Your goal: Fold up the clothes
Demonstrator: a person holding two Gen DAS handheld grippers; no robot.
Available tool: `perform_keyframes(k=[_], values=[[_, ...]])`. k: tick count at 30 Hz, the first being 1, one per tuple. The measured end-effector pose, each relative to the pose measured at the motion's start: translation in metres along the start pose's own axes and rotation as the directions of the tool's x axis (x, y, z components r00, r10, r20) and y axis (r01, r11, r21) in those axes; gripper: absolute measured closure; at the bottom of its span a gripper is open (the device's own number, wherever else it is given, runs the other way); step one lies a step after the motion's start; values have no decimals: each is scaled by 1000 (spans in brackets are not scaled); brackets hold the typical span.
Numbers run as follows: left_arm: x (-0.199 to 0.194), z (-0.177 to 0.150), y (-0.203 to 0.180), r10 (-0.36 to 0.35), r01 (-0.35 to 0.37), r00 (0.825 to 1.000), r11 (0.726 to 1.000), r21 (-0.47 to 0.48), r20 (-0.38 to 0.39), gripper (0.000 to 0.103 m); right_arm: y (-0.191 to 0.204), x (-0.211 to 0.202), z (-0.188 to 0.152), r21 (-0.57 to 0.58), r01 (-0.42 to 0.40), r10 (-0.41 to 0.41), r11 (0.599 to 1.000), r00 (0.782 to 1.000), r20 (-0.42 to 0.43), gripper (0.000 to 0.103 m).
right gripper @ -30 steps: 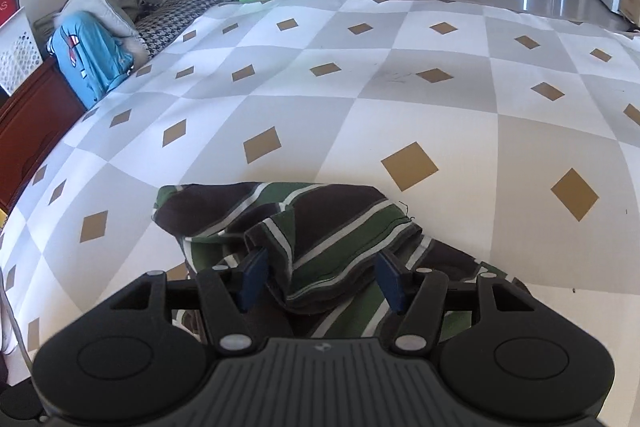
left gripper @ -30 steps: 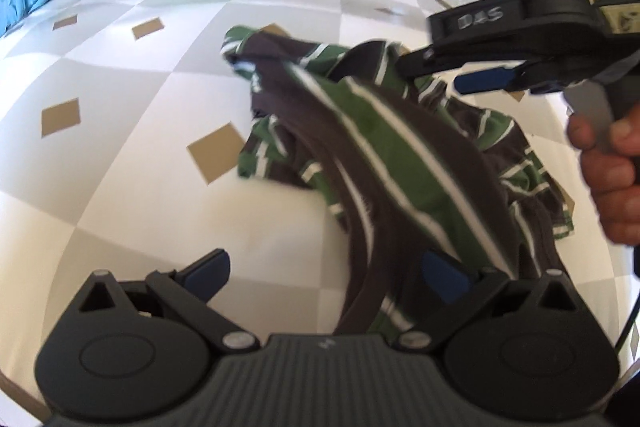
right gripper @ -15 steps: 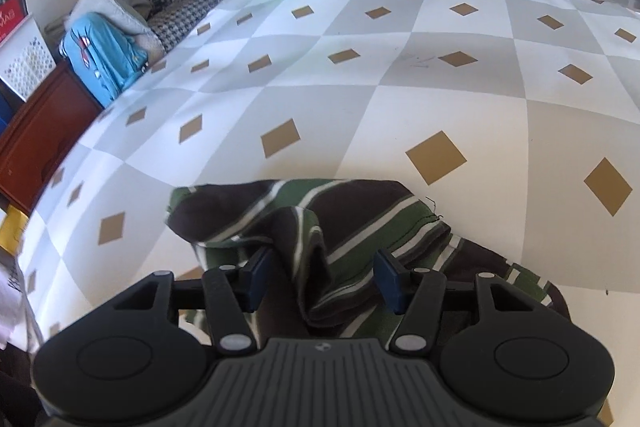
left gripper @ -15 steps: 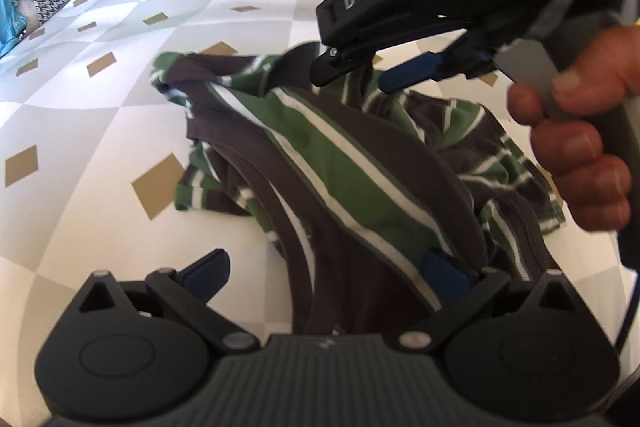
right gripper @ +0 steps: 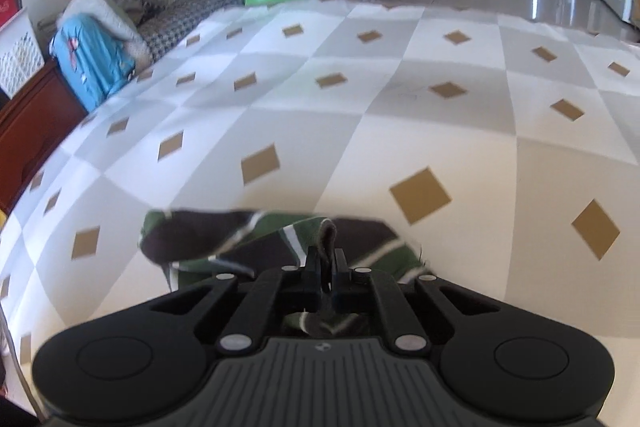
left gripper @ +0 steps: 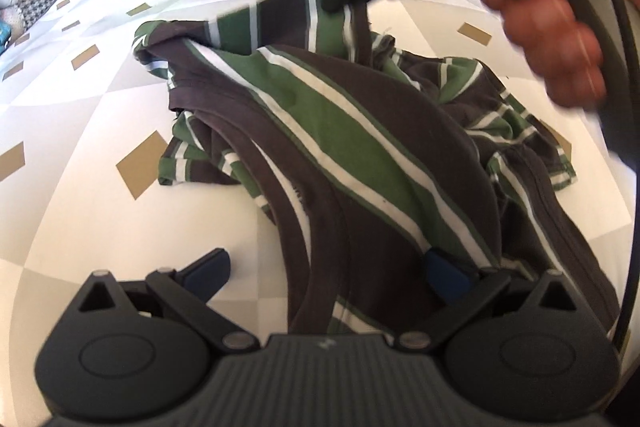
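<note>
Right hand-held gripper point(right gripper: 327, 269) has just been closing and now pinches a ridge of the striped shirt point(left gripper: 344, 131) between its pads, low in the centre of its own view; half a second ago that fold sat loose between spread fingers. In the left wrist view the same tool appears at the upper right, gripped by the person's hand point(left gripper: 548, 23), with a taut band of cloth rising to its tip, so I judge the far part of the garment is secured and slightly raised. Left hand-held gripper point(left gripper: 330, 277) stands wide at the bottom of the frame, its right pad point(left gripper: 448, 277) against or under the fabric and its left pad point(left gripper: 208, 269) over bare surface; nothing is clamped there. The shirt lies bunched across the middle of the frame on the checked bench point(left gripper: 80, 187) with tan diamonds. With one grip made, the left likely needs to close on the near fabric before the shirt can be spread for folding.
</note>
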State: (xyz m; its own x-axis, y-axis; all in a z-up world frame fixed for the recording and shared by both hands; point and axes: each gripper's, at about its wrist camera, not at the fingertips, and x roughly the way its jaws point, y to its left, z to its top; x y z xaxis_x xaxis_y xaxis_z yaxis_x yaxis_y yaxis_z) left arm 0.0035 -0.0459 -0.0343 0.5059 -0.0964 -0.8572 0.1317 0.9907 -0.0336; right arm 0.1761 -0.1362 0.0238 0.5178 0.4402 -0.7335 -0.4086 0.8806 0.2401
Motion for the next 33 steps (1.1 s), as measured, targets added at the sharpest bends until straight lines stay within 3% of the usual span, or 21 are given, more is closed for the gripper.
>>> perform_keyframes(k=[9, 16, 20, 24, 29, 33], values=[[3, -8, -6, 13, -13, 1000, 999, 45, 6, 0, -21, -30, 37, 145, -23, -10, 989, 974, 225, 97], [4, -5, -5, 15, -15, 1000, 999, 37, -5, 0, -35, -27, 44, 177, 43, -80, 983, 975, 210, 96], [3, -4, -3, 3, -3, 1000, 1000, 19, -10, 0, -50, -33, 44, 240, 54, -107, 969, 971, 213, 81], [2, -3, 1, -8, 8, 1000, 1000, -6, -13, 0, -59, -41, 43, 269, 66, -128, 961, 967, 219, 75], [-5, 4, 12, 4, -3, 1000, 999, -48, 17, 0, -57, -41, 36, 219, 68, -100, 973, 985, 138, 68], [-9, 7, 17, 16, -13, 999, 997, -74, 34, 0, -54, -41, 27, 154, 24, -33, 988, 998, 59, 62]])
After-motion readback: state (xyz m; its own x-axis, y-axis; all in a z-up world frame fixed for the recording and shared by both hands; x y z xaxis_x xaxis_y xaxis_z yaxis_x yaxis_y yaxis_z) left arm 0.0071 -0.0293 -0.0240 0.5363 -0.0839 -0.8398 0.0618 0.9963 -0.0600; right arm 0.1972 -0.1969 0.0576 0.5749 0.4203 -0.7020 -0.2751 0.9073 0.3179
